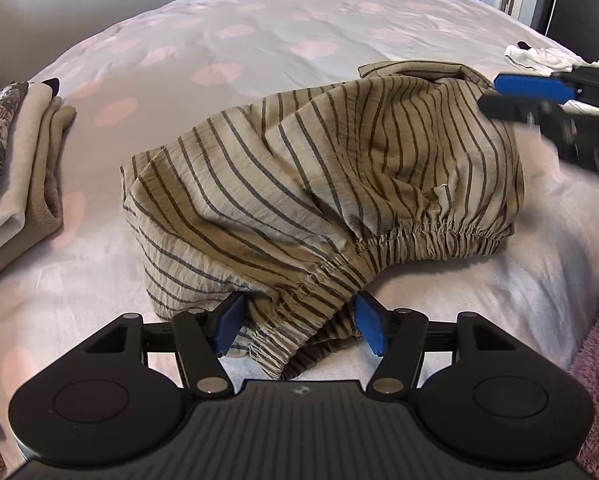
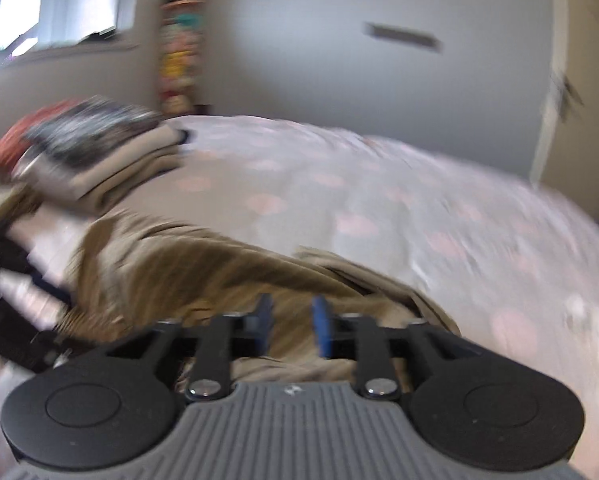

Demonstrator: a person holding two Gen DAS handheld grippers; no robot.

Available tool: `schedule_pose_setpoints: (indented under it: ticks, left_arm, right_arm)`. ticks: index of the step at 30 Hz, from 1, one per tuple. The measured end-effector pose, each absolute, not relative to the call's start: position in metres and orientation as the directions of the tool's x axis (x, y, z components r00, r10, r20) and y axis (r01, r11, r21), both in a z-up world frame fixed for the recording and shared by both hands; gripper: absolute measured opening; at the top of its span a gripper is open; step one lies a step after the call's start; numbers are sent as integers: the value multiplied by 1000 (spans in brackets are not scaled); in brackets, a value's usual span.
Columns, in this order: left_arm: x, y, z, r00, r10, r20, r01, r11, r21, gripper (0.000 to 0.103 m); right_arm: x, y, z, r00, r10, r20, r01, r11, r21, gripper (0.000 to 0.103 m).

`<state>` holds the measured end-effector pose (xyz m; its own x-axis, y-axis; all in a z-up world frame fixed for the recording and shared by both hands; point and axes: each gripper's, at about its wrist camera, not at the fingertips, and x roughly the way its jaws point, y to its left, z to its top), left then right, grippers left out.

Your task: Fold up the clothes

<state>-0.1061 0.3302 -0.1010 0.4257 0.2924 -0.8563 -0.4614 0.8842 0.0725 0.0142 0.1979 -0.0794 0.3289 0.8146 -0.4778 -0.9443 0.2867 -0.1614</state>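
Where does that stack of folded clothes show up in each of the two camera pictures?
Left wrist view: the stack of folded clothes sits at the far left edge, on the bed, left of the striped garment.
Right wrist view: the stack is upper left, blurred, beyond the striped garment.
Shared landmark: the pale bedcover with pink spots.

Tan garment (image 1: 319, 184), dark stripes

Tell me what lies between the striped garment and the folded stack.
Only bare bedspread, pale with pink dots, separates the striped garment from the folded stack; the left wrist view shows this.
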Motion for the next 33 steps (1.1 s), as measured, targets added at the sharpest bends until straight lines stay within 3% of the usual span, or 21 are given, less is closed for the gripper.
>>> schedule_pose_setpoints:
  ticks: [3, 7, 12, 13, 15, 16, 20, 23, 24, 30, 33]
  left_arm:
    - [-108, 329, -99, 430, 300, -851, -463, 883, 77, 59]
    - [-110, 330, -96, 440, 304, -845, -470, 880, 71, 59]
    - [-110, 331, -94, 451, 312, -836, -475, 877, 71, 59]
    - [-110, 331, -94, 454, 314, -834, -479, 875, 68, 59]
    - [-112, 333, -92, 462, 322, -826, -494, 867, 62, 59]
    - [-113, 334, -91, 465, 329, -822, -504, 862, 61, 59]
    - [-116, 338, -87, 480, 340, -808, -531, 846, 40, 59]
    - [-116, 339, -87, 475, 357, -804, -546, 836, 49, 59]
    - [-116, 340, -87, 465, 369, -805, -557, 829, 58, 59]
    - [-124, 357, -90, 394, 414, -821, -656, 752, 64, 54]
    - [-127, 359, -87, 418, 414, -809, -663, 747, 39, 49]
  right_arm:
    - [-19, 204, -86, 255, 830, -496, -948, 113, -298, 47]
    - [-57, 213, -110, 223, 777, -589, -884, -93, -457, 47]
    - [-79, 227, -148, 299, 664, -686, -784, -239, -573, 43]
    - [-79, 229, -152, 325, 651, -686, -767, -242, -594, 42]
    - [-79, 231, -155, 373, 645, -666, -744, -220, -630, 19]
    - [-78, 232, -155, 392, 647, -654, -737, -204, -644, 17]
    - [-66, 227, -136, 429, 703, -567, -763, -53, -644, 14]
    - [-53, 223, -123, 452, 724, -521, -793, 58, -606, 7]
    - [-48, 222, -119, 461, 726, -511, -801, 93, -592, 0]
    - [-2, 220, -102, 518, 693, -501, -843, 315, -436, 0]
    - [4, 212, -95, 442, 738, -509, -890, 289, -354, 5]
